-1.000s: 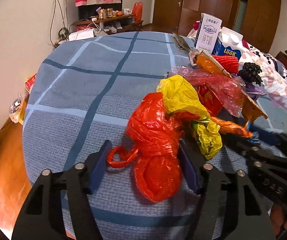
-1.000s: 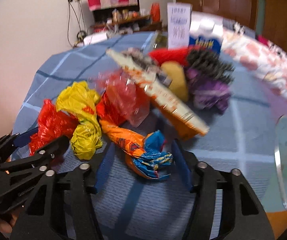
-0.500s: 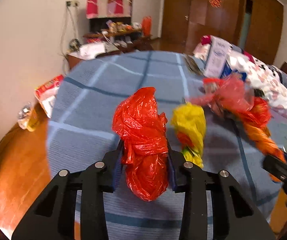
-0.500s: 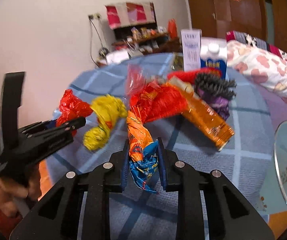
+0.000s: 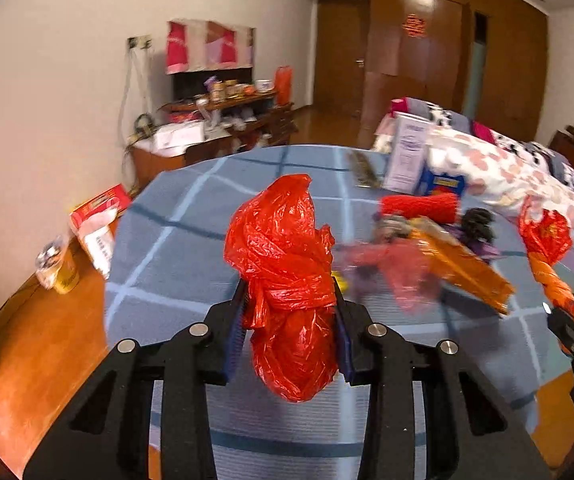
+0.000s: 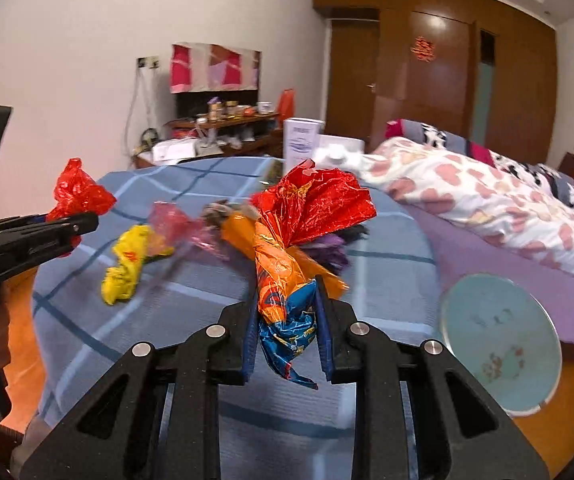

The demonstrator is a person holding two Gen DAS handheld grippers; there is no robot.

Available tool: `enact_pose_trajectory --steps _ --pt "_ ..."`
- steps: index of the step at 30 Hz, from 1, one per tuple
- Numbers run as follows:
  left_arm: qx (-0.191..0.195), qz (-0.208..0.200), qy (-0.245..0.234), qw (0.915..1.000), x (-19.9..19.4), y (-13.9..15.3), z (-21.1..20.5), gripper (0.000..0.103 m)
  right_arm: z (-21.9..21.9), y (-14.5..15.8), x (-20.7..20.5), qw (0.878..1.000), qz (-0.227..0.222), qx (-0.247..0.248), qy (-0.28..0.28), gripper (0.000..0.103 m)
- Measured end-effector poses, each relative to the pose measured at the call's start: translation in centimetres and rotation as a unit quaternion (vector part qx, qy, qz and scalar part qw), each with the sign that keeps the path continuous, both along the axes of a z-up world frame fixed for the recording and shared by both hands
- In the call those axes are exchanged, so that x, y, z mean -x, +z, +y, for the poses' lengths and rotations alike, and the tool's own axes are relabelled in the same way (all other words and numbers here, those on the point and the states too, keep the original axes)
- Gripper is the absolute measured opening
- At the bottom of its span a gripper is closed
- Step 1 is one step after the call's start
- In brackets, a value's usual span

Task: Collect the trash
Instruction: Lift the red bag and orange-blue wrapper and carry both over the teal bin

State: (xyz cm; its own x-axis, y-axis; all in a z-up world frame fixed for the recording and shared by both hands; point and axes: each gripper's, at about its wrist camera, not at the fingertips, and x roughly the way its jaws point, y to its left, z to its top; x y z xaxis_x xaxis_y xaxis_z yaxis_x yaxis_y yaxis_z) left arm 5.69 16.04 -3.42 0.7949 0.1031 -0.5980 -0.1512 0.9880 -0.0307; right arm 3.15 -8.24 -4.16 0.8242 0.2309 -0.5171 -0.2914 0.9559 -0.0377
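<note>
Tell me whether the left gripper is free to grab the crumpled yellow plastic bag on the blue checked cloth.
Probably not: the left gripper is already shut on a red plastic bag, though the yellow plastic bag lies uncovered.

Blue checked table (image 6: 191,280), yellow bag (image 6: 127,268)

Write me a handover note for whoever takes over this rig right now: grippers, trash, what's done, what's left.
Left gripper: jaws shut on the crumpled red plastic bag, lifted off the blue checked tablecloth.
Right gripper: jaws shut on the twisted orange, blue and red foil wrapper, also lifted.
Still on the cloth: crumpled yellow plastic bag, pink plastic bag, long orange packet.
No bin in view. Left: drop both pieces, then collect the rest.
</note>
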Motion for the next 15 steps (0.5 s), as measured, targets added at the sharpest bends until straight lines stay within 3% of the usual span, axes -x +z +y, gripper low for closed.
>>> enact_pose_trajectory --steps 15 --pt "-0.004 -0.005 -0.095 0.9955 0.4 0.1 -7.1 0.037 -6.8 -0.1 1.3 0.995 -0.004 -0.006 -0.099 0.025"
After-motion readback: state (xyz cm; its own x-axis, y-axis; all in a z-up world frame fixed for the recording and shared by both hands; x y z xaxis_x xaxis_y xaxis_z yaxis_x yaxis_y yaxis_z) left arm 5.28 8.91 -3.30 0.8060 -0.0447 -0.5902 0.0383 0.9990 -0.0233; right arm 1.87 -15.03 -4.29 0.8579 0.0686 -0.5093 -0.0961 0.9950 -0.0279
